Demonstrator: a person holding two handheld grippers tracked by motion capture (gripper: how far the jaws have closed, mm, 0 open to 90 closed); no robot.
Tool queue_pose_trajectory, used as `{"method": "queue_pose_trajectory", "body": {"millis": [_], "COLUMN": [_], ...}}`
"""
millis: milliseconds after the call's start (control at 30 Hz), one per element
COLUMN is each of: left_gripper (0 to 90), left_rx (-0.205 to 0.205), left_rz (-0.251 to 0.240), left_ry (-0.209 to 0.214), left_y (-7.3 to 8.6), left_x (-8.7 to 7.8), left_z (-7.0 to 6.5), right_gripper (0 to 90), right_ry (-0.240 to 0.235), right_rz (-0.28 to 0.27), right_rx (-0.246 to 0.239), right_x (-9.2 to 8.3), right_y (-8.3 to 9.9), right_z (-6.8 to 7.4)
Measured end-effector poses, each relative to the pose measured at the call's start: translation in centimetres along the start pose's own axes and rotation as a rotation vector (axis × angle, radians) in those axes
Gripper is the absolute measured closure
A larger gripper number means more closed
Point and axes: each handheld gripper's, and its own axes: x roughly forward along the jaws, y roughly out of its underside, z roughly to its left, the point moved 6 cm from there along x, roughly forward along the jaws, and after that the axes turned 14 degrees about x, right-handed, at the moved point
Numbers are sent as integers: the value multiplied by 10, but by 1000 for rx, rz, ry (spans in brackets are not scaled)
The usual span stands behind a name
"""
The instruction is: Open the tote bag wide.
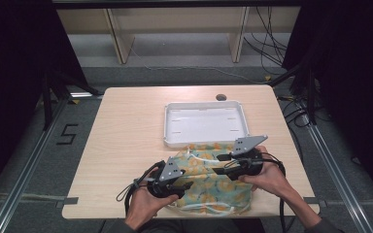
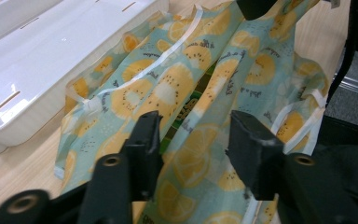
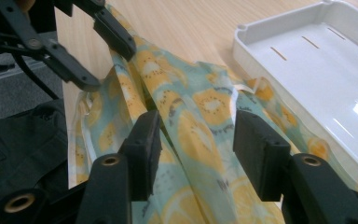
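One fruit-print cloth (image 1: 213,182), soft, creased and edged with white tape, lies on the wooden surface (image 1: 126,126) just in front of one shallow rectangular white plastic tray (image 1: 205,124). Two grippers, left gripper (image 1: 187,185) and right gripper (image 1: 219,164), hover over it, jaws released, fabric between them ungrasped.
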Motion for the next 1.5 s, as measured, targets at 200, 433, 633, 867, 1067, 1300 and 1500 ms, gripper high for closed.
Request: {"method": "queue_pose_trajectory", "body": {"millis": [200, 433, 633, 867, 1067, 1300, 1500], "left_gripper": [748, 896, 898, 898, 898, 838, 566], "left_rx": [18, 66, 116, 106, 153, 107, 26], "left_rz": [31, 60, 115, 178, 249, 221, 41], "left_ry": [29, 65, 102, 150, 197, 183, 130], "left_y": [4, 8, 23, 46, 56, 50, 16], "left_x": [4, -2, -9, -9, 1, 2, -21], "left_z": [-1, -12, -26, -39, -49, -49, -33], "right_gripper": [620, 900, 900, 900, 900, 890, 630], "right_ry": [-23, -14, 105, 207, 264, 281, 226], "right_rz": [54, 154, 139, 137, 152, 181, 61], "right_rx": [-17, -80, -22, 6, 24, 54, 57], "right_x": [17, 32, 29, 34, 43, 54, 25], "right_y": [-2, 2, -11, -20, -15, -8, -19], "right_z": [1, 0, -31, -75, -107, -107, -85]}}
